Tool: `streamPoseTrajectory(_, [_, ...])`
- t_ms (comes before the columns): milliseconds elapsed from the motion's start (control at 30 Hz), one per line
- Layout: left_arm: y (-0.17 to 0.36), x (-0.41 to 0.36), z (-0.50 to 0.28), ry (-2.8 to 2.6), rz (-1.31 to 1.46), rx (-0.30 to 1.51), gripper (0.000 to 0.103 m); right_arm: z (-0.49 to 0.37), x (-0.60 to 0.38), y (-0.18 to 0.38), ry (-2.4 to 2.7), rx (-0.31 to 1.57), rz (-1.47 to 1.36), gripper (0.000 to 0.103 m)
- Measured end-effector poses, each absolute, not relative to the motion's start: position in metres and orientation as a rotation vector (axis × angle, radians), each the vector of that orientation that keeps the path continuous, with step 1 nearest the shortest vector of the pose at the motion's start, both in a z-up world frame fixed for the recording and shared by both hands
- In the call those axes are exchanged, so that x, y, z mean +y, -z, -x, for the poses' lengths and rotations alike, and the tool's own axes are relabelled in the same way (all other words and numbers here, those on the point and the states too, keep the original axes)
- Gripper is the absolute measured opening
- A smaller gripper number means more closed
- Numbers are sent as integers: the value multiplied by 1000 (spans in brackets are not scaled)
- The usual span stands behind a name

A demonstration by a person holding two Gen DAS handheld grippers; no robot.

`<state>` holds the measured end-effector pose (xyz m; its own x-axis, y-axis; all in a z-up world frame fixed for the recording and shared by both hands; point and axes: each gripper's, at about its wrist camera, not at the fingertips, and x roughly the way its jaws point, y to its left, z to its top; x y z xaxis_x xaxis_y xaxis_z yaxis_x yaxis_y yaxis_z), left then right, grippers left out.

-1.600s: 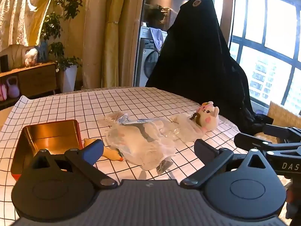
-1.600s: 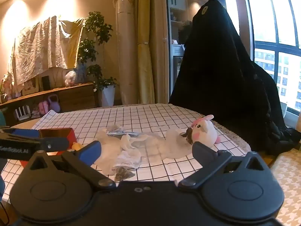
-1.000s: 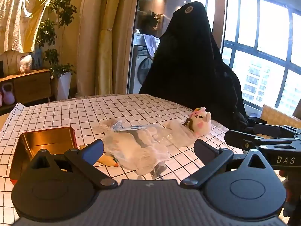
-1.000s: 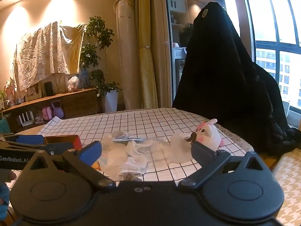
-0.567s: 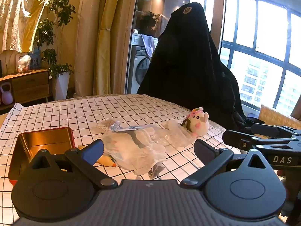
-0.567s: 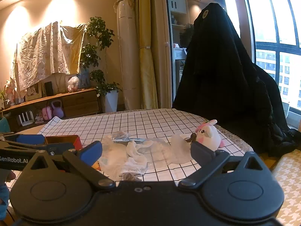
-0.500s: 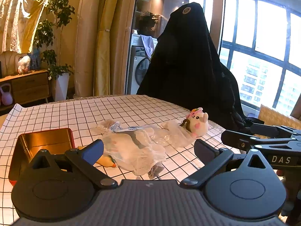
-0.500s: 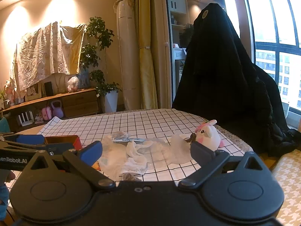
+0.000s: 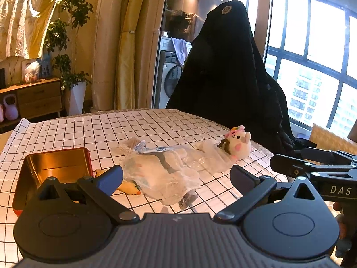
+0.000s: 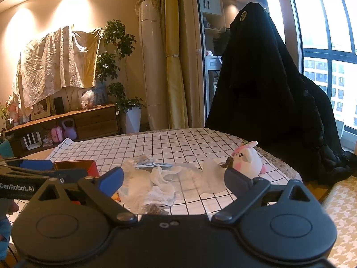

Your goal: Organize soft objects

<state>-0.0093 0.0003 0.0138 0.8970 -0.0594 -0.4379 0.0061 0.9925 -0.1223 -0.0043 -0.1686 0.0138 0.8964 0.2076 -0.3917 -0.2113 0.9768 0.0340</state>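
Since the earlier frames both grippers have drawn back and risen a little, so the things on the table sit lower and smaller in each wrist view; nothing on the cloth itself has shifted. The left gripper [image 9: 176, 175] has its fingers spread wide and holds nothing, and the right gripper [image 10: 174, 176] is likewise spread wide and empty; both hover over the near edge of the white black-gridded tablecloth [image 9: 93, 127]. The crumpled clear plastic bag with white soft contents [image 9: 162, 167] lies in the middle of the cloth, straight ahead of both tools. Just beside its left end lies a small yellow duck toy [image 9: 128, 187], partly hidden behind the left gripper's blue fingertip, and left of that stands the open red tin box with a gold inside [image 9: 53, 167], near the cloth's left border. The white and pink plush toy [image 10: 247, 160] rests at the bag's right end, close to the table's right edge, touching or nearly touching the plastic. The far half of the cloth is bare. Beyond the table a tall shape draped in black cloth [image 10: 267, 84] stands to the right.
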Motion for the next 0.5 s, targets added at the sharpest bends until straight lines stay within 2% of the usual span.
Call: streamPoseTrajectory(500, [-11, 2, 7, 27, 114, 459, 103, 4, -170, -12, -230, 417, -4, 97])
